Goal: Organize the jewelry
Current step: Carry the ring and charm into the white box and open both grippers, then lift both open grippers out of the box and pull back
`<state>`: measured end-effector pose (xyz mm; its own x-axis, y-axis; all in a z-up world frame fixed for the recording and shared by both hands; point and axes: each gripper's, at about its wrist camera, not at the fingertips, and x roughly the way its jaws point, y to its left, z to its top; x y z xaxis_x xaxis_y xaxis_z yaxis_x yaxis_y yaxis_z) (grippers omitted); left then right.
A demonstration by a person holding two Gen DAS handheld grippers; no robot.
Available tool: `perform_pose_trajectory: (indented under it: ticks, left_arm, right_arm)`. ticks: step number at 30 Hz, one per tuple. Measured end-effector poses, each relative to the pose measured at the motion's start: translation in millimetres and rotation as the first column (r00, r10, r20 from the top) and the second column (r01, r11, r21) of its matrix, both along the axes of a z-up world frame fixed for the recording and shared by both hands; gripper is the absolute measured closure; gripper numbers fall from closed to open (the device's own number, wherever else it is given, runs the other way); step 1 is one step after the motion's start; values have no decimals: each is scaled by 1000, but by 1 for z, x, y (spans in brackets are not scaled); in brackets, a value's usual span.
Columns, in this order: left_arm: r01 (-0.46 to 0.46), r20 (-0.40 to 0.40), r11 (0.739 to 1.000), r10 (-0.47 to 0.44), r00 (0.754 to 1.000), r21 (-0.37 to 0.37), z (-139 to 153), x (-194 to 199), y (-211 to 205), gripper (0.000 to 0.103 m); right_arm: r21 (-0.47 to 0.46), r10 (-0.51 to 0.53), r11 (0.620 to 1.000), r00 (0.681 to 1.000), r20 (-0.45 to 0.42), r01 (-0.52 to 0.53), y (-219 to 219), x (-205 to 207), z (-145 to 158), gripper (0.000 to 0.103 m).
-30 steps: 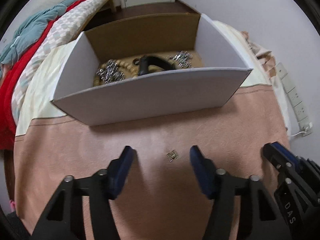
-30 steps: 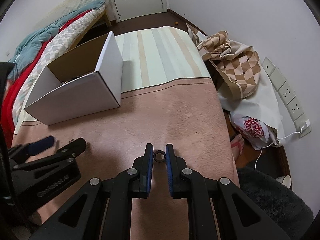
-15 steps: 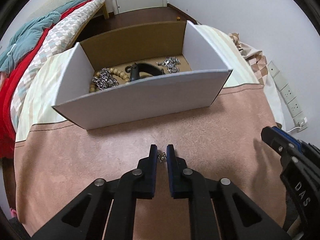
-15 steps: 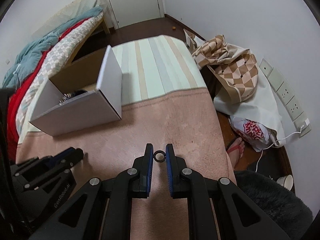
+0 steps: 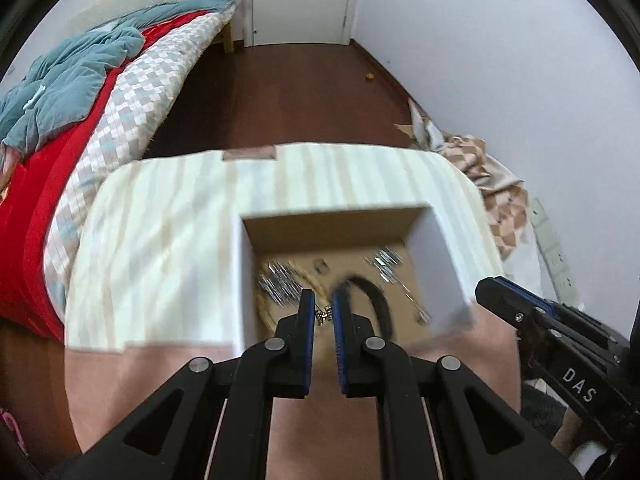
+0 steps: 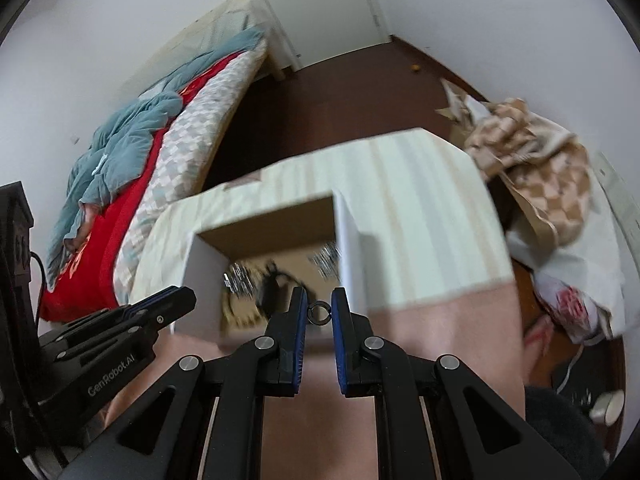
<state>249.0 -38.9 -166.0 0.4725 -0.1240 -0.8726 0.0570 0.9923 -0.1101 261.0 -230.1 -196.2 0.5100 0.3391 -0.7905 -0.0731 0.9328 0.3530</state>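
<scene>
A white cardboard box (image 5: 440, 256) with a brown inside stands on the cloth-covered table; silver chains (image 5: 280, 284), beads and a black band (image 5: 376, 300) lie in it, blurred. My left gripper (image 5: 323, 312) is shut on a small silver earring (image 5: 323, 315) and hangs over the box's near edge. In the right wrist view my right gripper (image 6: 319, 313) is shut on a small dark ring (image 6: 319, 313), also above the near edge of the box (image 6: 352, 248). Each gripper shows at the side of the other's view.
The table carries a pink cloth (image 5: 168, 384) near me and a striped cream cloth (image 5: 160, 240) further off. A bed with red and blue-grey bedding (image 5: 72, 92) is on the left. Checked fabric and bags (image 6: 540, 184) lie on the floor at the right, below wall sockets.
My left gripper closed on the earring that lay on the pink cloth and lifted it. Both grippers rose and moved forward to the box, the right one still holding the ring.
</scene>
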Motion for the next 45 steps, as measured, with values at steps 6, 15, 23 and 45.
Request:
perform_pose_trajectory:
  ticks: [6,15,23,45]
  left_arm:
    - [-29,-95,999,25,995,-40,-23,45,22,96]
    - [-83,-148,993,69,987,-89,-22,62,31,92]
    - [-140,-45,990,139,989,-12,11,48,46,35]
    - [-192,64,971,185,981,140,50,-84,45,2]
  right_arm:
    - [14,87,996,992,-92,-86,27,64,-18,90]
    - [89,148,987,969,-197,-132,42,104,-42,89]
    - [63,96,994,986,-136,-88,25,91,-16,74]
    - [-349,1,937,1000,-10,-5,32,-41,45,0]
